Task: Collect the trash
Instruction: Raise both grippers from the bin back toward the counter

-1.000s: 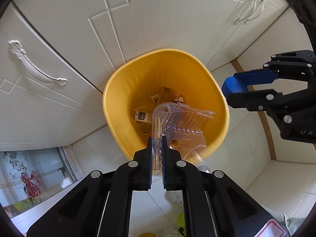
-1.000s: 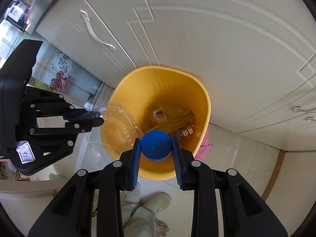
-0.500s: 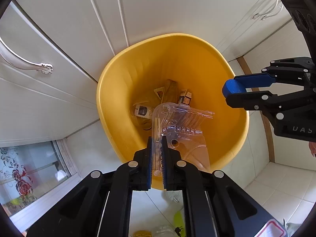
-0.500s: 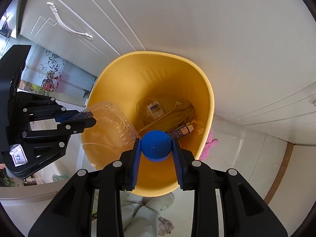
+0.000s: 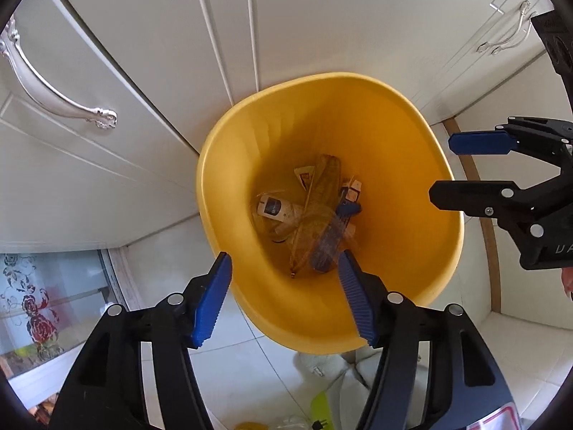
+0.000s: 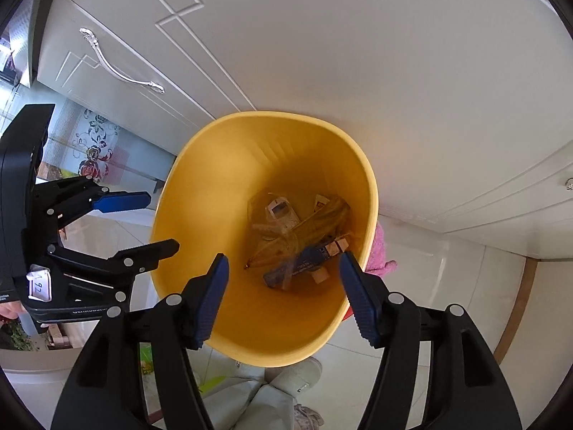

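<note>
A yellow bin (image 5: 404,150) stands on the floor against white cabinets; it also shows in the right wrist view (image 6: 215,193). Trash lies at its bottom: a clear plastic container, blurred and hard to make out (image 5: 304,229), a blue-capped item (image 5: 331,240), a small labelled bottle (image 5: 274,208) and paper bits. The same pile shows in the right wrist view (image 6: 301,247). My left gripper (image 5: 284,297) is open and empty above the bin's near rim. My right gripper (image 6: 283,297) is open and empty above the bin. Each gripper shows in the other's view, the right (image 5: 472,166) and the left (image 6: 138,224).
White cabinet doors with silver handles (image 5: 53,89) stand behind the bin. A pink cloth (image 6: 381,254) lies on the floor beside the bin. The person's shoe (image 6: 297,380) and light trousers are below. A floral glass panel (image 5: 35,297) is at left.
Both grippers opened. The clear plastic container left my left gripper and the blue-capped item left my right gripper; both now lie in the bin.
</note>
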Demonstrator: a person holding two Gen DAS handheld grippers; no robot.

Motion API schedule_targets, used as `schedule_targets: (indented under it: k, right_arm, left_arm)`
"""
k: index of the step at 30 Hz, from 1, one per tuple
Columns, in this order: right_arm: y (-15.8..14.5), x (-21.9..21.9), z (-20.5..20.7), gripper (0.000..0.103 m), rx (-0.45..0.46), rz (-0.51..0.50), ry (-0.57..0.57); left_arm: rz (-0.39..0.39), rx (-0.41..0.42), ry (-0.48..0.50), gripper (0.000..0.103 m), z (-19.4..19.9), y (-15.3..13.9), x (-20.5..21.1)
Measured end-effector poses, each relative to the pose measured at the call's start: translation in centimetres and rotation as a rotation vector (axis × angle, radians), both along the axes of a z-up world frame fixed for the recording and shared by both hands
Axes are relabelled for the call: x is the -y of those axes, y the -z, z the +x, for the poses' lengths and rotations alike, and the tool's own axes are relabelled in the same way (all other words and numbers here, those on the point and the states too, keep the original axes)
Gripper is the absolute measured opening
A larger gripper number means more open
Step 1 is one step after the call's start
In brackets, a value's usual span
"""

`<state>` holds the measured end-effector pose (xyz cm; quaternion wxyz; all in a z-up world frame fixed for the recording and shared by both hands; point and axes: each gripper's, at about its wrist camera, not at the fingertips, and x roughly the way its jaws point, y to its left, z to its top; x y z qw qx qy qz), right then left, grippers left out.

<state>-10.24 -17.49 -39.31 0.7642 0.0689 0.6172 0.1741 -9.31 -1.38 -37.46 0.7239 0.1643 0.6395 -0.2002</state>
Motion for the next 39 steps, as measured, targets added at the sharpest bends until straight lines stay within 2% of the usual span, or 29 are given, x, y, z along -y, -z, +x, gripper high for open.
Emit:
schedule_targets:
  k: [13, 20, 22, 24, 25, 28, 31, 39]
  right_arm:
    - [-1.0, 0.1, -0.2, 0.065, 0.009, 0.014, 0.005]
    - [-2.2, -0.3, -1.1, 0.065, 0.035, -0.025, 0.039]
    - [-2.7, -0.2, -1.5, 0.070, 0.050, -0.045, 0.074]
    - [-3.6, 0.1, -2.1, 0.081, 0.081, -0.057, 0.118]
    - [-4.1, 0.2, -2.4, 0.082, 0.099, -0.059, 0.138]
    - [-5.6, 0.3, -3.3, 0.084, 0.127, -0.031, 0.181]
    - [-7.2, 0.2, -4.3, 0.084, 0.143, -0.044, 0.199]
    - [-15.2, 0.0, -8.1, 0.084, 0.272, -0.124, 0.234]
  left_arm:
    - [0.012, 0.009, -0.016, 0.063, 0.3, -0.5, 0.3]
    - [0.032, 0.027, -0.088, 0.085, -0.2, -1.2, -0.4]
    - [0.042, 0.038, -0.113, 0.088, -0.4, -1.5, -0.6]
    - [0.068, 0.059, -0.141, 0.091, -1.0, -2.0, -0.7]
    - [0.081, 0.072, -0.152, 0.093, -1.2, -2.3, -0.8]
    - [0.067, 0.079, -0.208, 0.094, -2.2, -3.4, -1.4]
    - [0.047, 0.078, -0.259, 0.094, -3.3, -4.8, -2.0]
    - [-0.008, 0.133, -0.380, 0.097, -6.4, -10.9, -2.9]
